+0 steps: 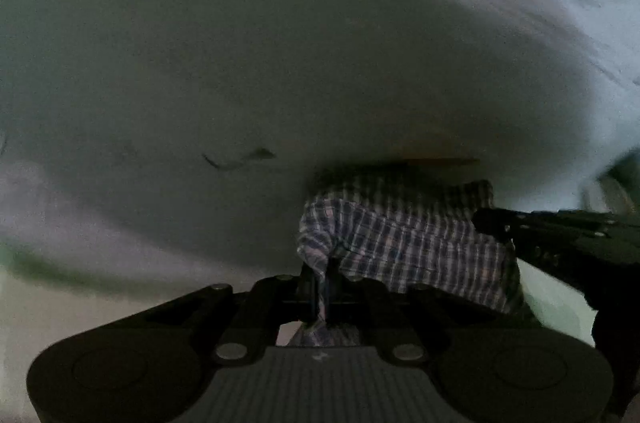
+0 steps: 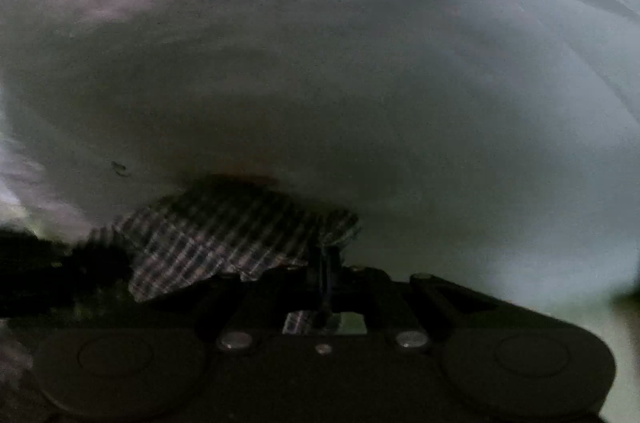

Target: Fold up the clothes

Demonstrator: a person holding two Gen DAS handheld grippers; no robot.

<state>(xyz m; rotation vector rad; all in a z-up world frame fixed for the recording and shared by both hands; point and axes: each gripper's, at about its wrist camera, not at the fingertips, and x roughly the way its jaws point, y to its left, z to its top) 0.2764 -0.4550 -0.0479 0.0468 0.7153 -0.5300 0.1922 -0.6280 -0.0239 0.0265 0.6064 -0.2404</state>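
The checked shirt (image 1: 404, 239) hangs bunched between both tools above the pale sheet (image 1: 200, 63), unfolded as yet. The left hand-held gripper (image 1: 320, 287) and right hand-held gripper (image 2: 326, 283) each pinch an edge; every fold seemingly remains.

Both wrist cameras face down their fingers, sharing the plaid garment (image 1: 404, 243) close up.

The left gripper (image 1: 322, 287) is matte black, with silver screws. A ribbed grey plate sits between two round housings. The right gripper (image 2: 326, 283) matches it.
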